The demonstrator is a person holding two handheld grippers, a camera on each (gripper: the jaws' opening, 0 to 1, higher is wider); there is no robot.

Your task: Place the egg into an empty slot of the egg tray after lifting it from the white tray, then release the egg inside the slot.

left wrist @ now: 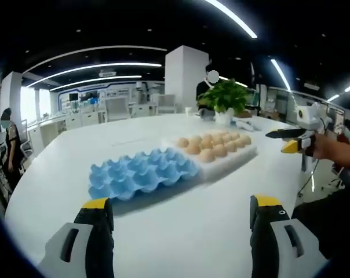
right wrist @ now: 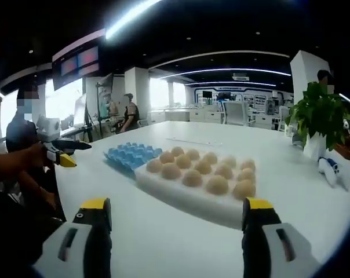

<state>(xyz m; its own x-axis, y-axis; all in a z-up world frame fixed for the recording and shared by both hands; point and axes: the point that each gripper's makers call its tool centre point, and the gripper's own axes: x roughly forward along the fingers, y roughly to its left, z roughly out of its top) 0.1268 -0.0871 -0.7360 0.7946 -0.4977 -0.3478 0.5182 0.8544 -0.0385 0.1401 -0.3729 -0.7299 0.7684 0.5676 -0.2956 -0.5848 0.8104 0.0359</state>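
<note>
Blue moulded-pulp egg tray (left wrist: pixel 141 172) lay on the white oval table (left wrist: pixel 181 231) in the left gripper view, its long axis running from lower left to upper right, its cups bare as far as could be seen. Touching its far end sat the white foam tray (left wrist: pixel 232 157) carrying rows of tan eggs (left wrist: pixel 207 154), each standing blunt end up so far as the view allowed. The left gripper (left wrist: pixel 181 211) hovered near the table with its black, yellow-tipped jaws spread wide apart, holding nothing and touching nothing. At the right edge a person's hand (left wrist: pixel 328 145) held the right gripper (left wrist: pixel 285 141) level above the table's edge, pointing towards the trays; its jaws seemed to stand a little apart, though too small to be sure. A green potted plant (left wrist: pixel 226 97) stood beyond the trays. In the right gripper view, the white foam tray (right wrist: pixel 192 197) lay nearest, its eggs (right wrist: pixel 217 184) in rows, with the blue egg tray (right wrist: pixel 128 155) just behind it to the left. The right gripper (right wrist: pixel 176 217) showed its jaws wide apart and empty, clear of the tray. At the left, a hand (right wrist: pixel 33 155) held the left gripper (right wrist: pixel 68 153) above the table edge, pointing right. The plant (right wrist: pixel 321 119) stood at the right.
</note>
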